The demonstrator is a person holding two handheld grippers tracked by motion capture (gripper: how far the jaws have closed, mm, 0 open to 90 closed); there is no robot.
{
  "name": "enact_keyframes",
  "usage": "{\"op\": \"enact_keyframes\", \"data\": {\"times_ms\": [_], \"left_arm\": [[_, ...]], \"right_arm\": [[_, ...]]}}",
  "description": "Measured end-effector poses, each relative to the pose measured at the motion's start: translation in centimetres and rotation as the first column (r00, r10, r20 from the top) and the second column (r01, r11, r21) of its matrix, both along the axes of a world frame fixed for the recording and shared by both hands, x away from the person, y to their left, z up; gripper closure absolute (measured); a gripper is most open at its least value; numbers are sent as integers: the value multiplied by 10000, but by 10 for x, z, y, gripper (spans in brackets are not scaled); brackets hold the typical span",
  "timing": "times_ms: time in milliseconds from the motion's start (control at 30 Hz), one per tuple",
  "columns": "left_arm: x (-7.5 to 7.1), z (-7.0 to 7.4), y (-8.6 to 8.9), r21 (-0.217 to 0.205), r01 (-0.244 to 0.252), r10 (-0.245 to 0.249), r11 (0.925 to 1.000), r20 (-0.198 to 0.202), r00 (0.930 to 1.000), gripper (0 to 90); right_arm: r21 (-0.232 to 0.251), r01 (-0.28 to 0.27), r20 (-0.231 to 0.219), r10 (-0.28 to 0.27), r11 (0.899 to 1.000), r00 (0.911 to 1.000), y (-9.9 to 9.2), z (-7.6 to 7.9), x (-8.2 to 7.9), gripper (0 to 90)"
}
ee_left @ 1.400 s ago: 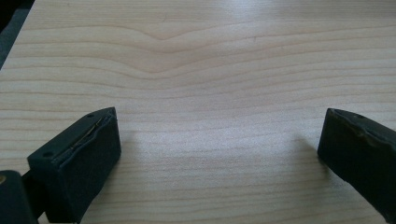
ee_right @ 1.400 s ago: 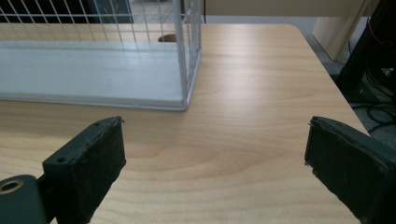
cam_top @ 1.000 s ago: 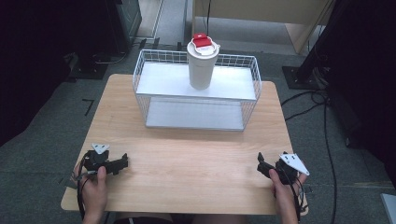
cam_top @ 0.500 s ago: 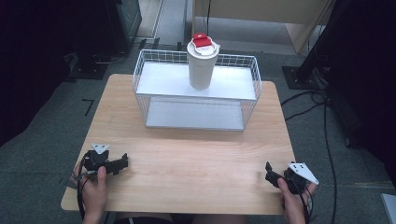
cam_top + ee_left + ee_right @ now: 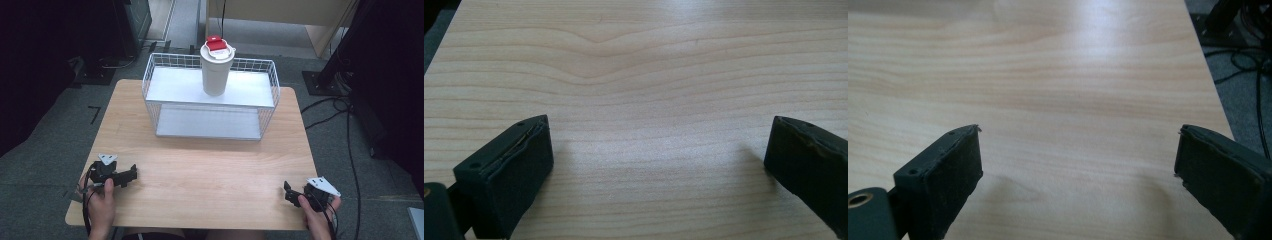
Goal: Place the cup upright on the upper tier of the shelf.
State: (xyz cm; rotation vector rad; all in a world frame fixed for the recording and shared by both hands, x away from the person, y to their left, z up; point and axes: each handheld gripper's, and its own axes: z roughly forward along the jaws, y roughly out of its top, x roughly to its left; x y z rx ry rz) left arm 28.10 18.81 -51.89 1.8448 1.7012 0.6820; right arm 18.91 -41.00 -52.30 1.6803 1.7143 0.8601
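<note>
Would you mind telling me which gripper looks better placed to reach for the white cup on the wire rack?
Probably the left gripper: open, farther up the table, nearer the cup. The right gripper sits at the near edge.

High view overhead facing forward, gripper views close, sharing table [image 5: 210,165]

One cup [image 5: 216,70], one wire basket [image 5: 150,80], one table [image 5: 210,175], two grippers.

Left gripper [image 5: 131,175] held low in left hand [image 5: 102,200], jaws spread wide. Right gripper [image 5: 289,192] held in right hand [image 5: 316,210], jaws likewise parted.
</note>
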Motion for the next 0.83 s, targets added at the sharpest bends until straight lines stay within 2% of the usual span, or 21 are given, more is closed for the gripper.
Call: {"op": "enact_keyframes", "data": {"times_ms": [33,67,200,833], "left_arm": [[0,0,0,-2,-2,2,10000,3,10000,0],[0,0,0,-2,-2,2,10000,3,10000,0],[0,0,0,-9,-10,10,10000,13,10000,0],[0,0,0,10,5,-5,10000,1,10000,0]], "right_arm": [[-53,-219,-264,218,9997,9994,-2,-1,-1,50],[-53,-219,-264,218,9997,9994,-2,-1,-1,50],[-196,-574,-903,554,9982,9944,-3,-3,-2,44],[-43,-884,-986,875,9961,9913,2,-3,2,34]]}}
